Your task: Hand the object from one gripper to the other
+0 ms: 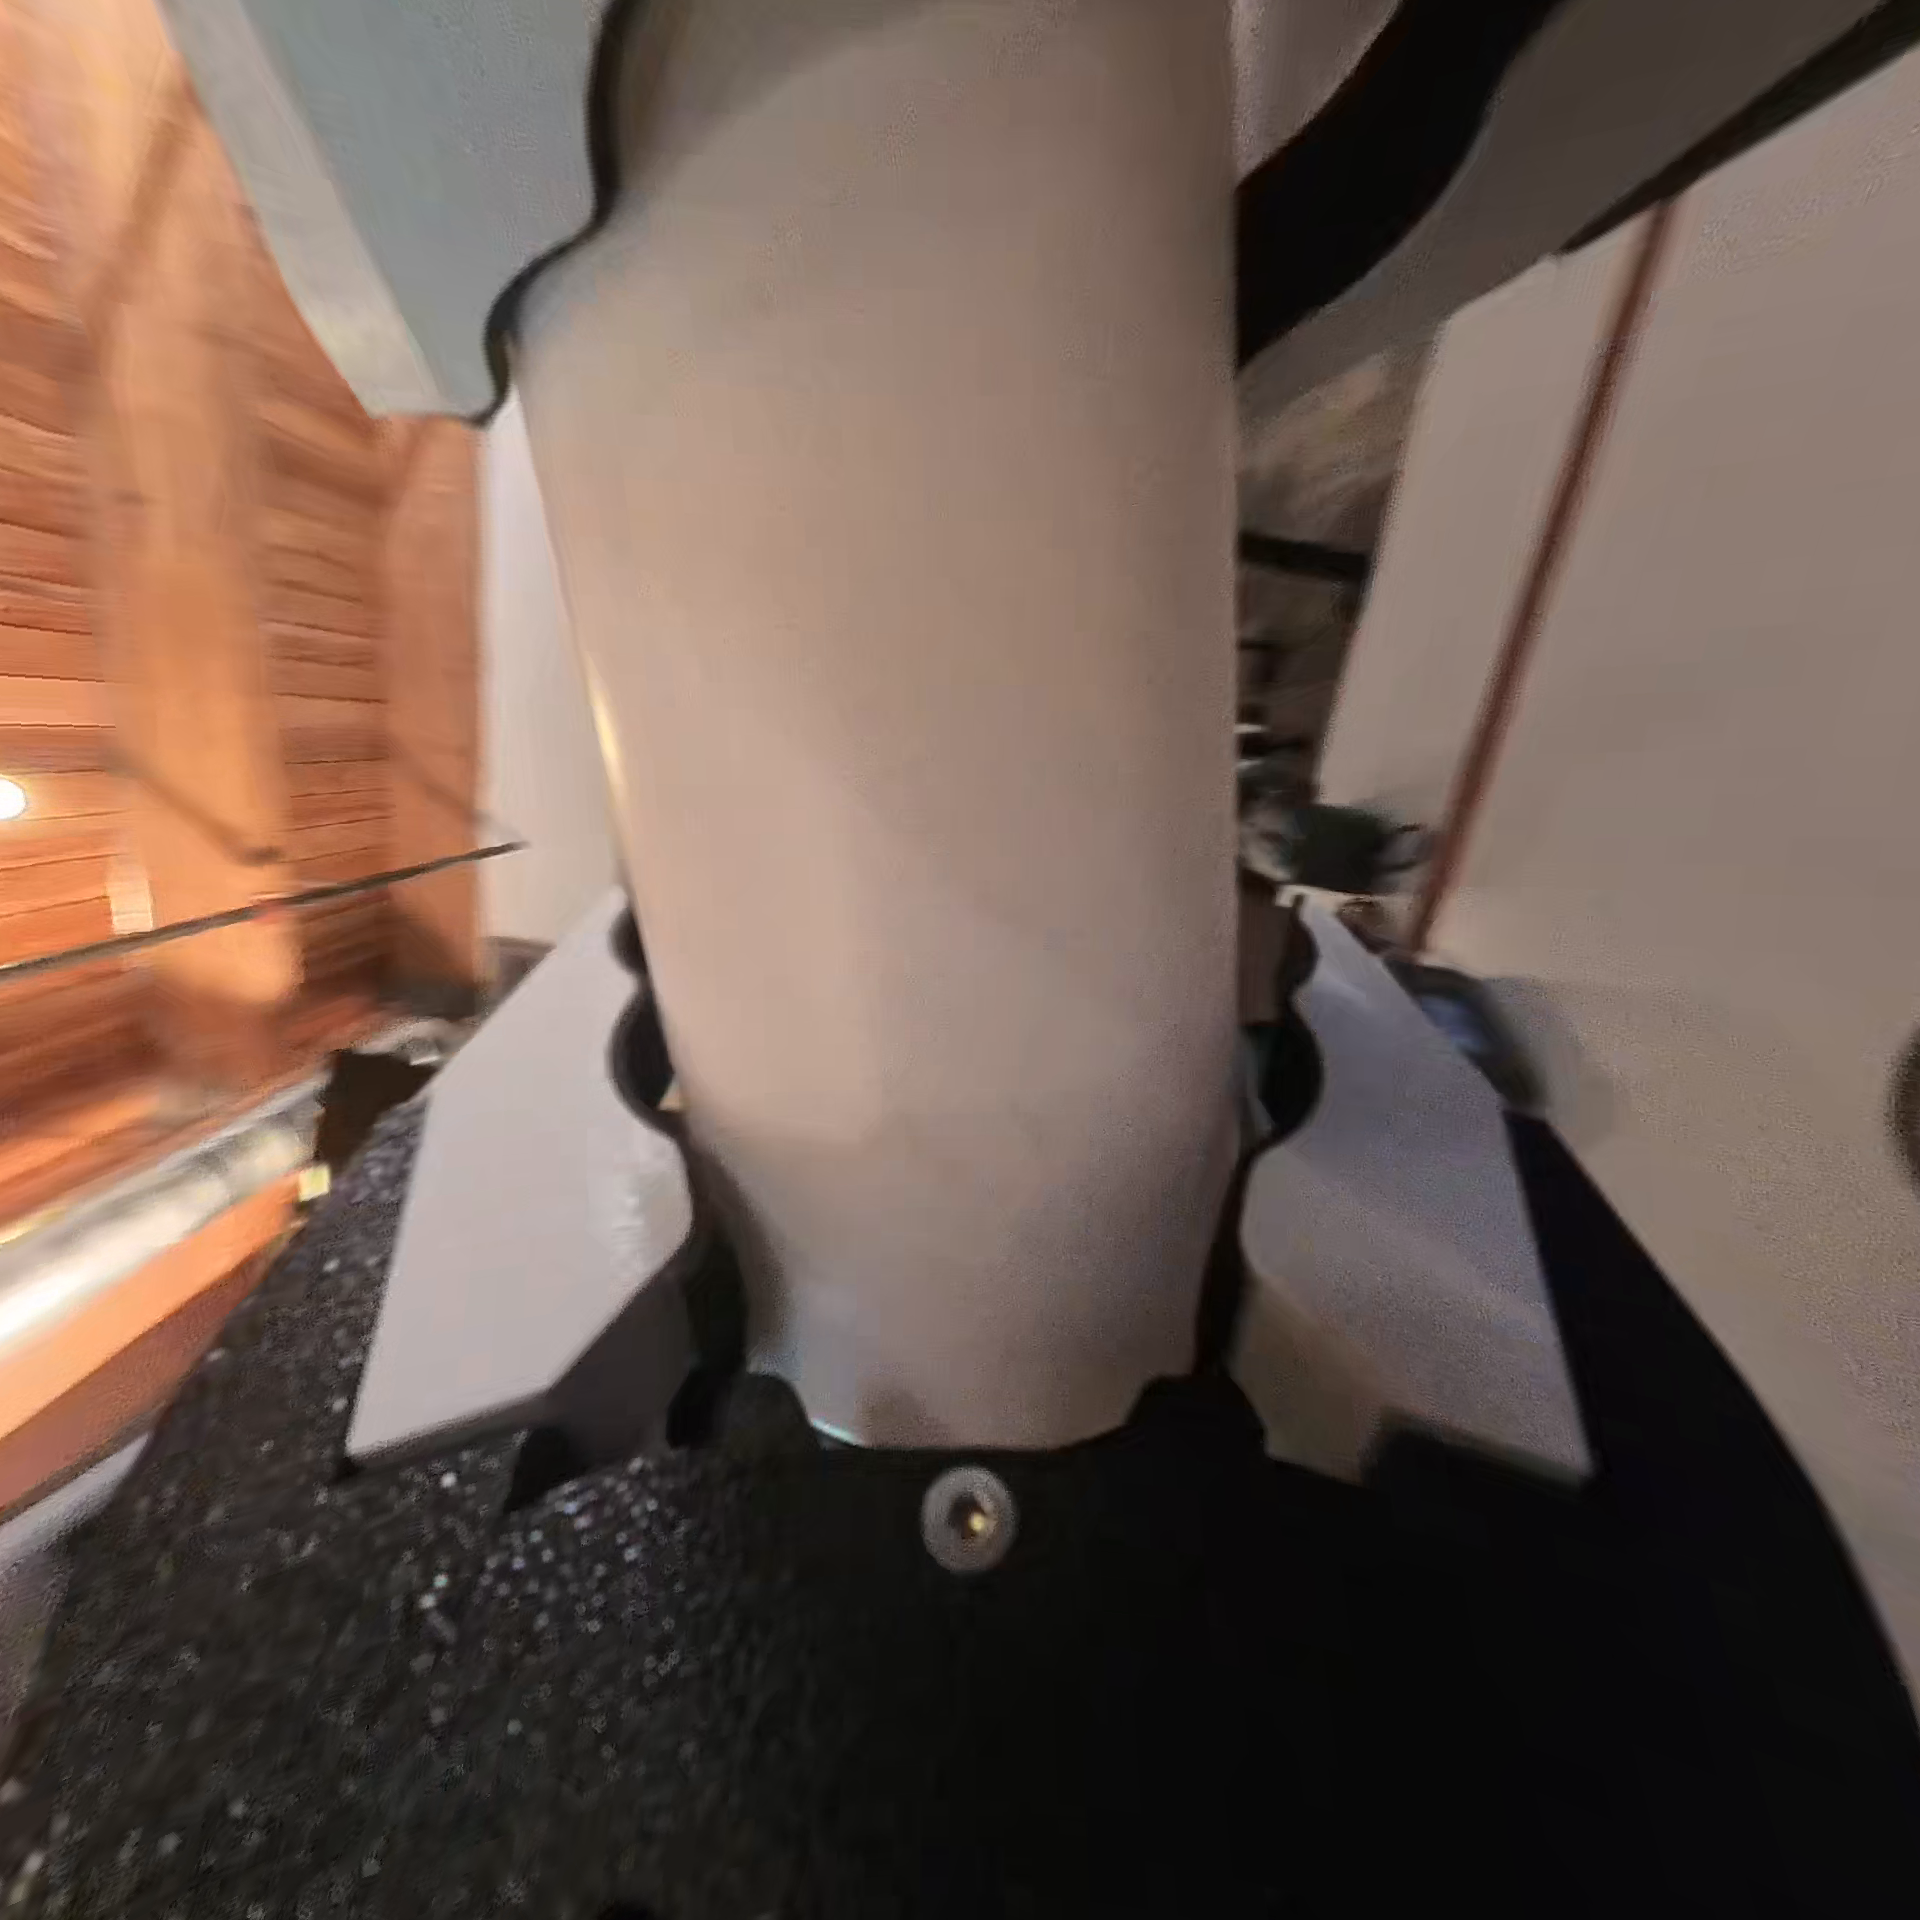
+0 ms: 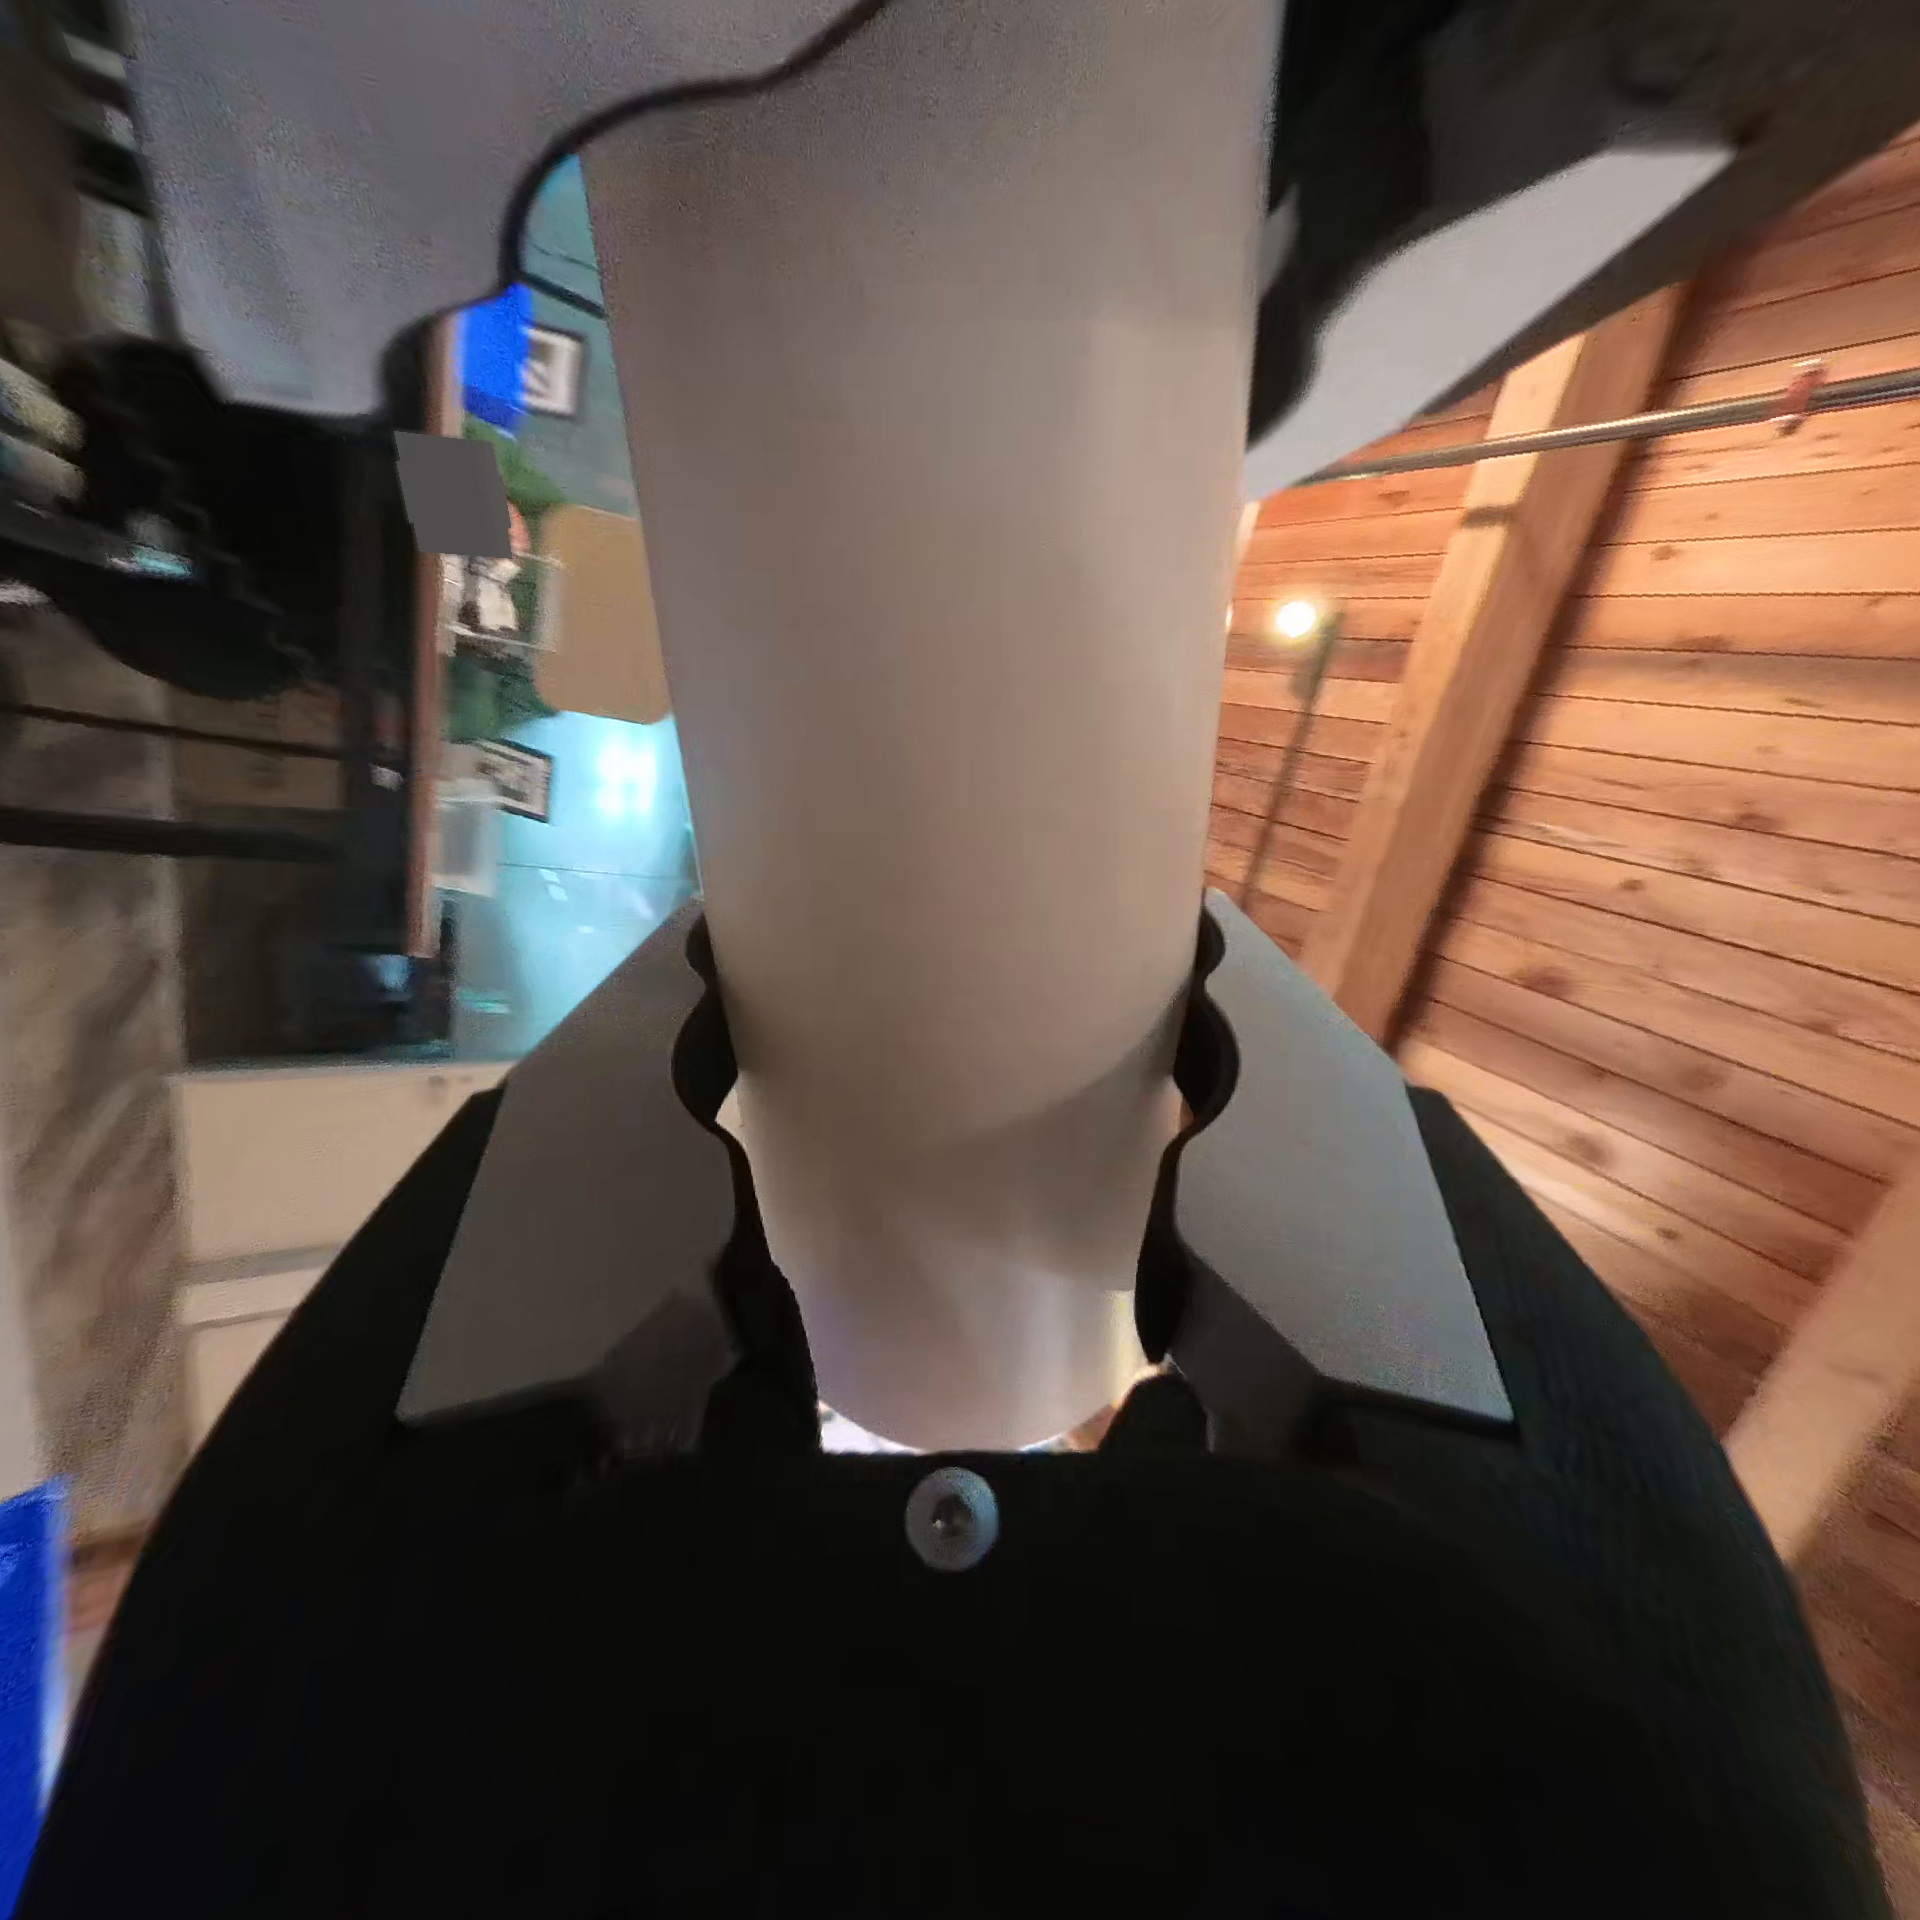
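A tall white tumbler fills the middle of both views and tapers toward each camera. My left gripper is shut on it, with the wavy pads of its grey fingers pressed to both sides. In the right wrist view the same tumbler sits in my right gripper, whose fingers are also closed on its sides. Each view shows the other gripper's fingers clasping the tumbler's far end. The tumbler is held in the air between the two grippers.
A wooden plank wall with a slanted beam and a metal rod stands to the right. Dark shelving is at the left. A dark speckled surface lies below the left gripper.
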`<act>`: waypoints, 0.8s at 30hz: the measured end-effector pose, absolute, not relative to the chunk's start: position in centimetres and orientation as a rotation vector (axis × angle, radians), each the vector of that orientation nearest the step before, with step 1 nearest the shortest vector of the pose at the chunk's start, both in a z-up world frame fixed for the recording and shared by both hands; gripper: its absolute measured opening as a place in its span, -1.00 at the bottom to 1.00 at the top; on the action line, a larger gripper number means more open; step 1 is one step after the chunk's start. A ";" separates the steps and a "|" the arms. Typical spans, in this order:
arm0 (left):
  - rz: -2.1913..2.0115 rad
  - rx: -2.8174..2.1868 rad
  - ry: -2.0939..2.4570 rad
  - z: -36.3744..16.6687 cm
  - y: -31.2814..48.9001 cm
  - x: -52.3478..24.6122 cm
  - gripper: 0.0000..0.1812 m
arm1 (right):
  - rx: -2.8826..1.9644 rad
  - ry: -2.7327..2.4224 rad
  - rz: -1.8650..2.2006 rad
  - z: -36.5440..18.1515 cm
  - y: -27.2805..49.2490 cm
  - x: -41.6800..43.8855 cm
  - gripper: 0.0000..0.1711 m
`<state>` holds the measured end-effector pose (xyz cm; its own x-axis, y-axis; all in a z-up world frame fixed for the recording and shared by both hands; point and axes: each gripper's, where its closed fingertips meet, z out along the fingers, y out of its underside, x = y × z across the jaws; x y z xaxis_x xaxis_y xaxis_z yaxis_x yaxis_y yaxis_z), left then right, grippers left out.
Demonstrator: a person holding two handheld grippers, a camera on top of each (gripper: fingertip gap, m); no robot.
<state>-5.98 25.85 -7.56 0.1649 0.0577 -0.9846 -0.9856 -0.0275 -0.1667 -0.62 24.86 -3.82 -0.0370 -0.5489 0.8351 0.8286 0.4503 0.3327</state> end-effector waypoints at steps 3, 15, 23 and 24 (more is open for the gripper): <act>1.180 -1.157 0.969 -6.2 25.7 -6.1 0.15 | -0.232 -1.093 -1.186 -3.1 24.2 -0.7 0.01; -0.489 -1.238 0.656 -3.3 22.3 -3.4 0.13 | -0.273 -1.103 -0.173 -0.5 15.4 -1.4 0.41; -0.542 -1.020 0.990 -5.4 19.1 -0.6 0.13 | -0.816 -0.988 1.207 1.9 15.3 -1.7 0.42; -0.467 -1.017 1.049 -6.3 19.2 -0.1 0.14 | -0.843 -1.045 1.253 1.1 14.9 -2.3 0.46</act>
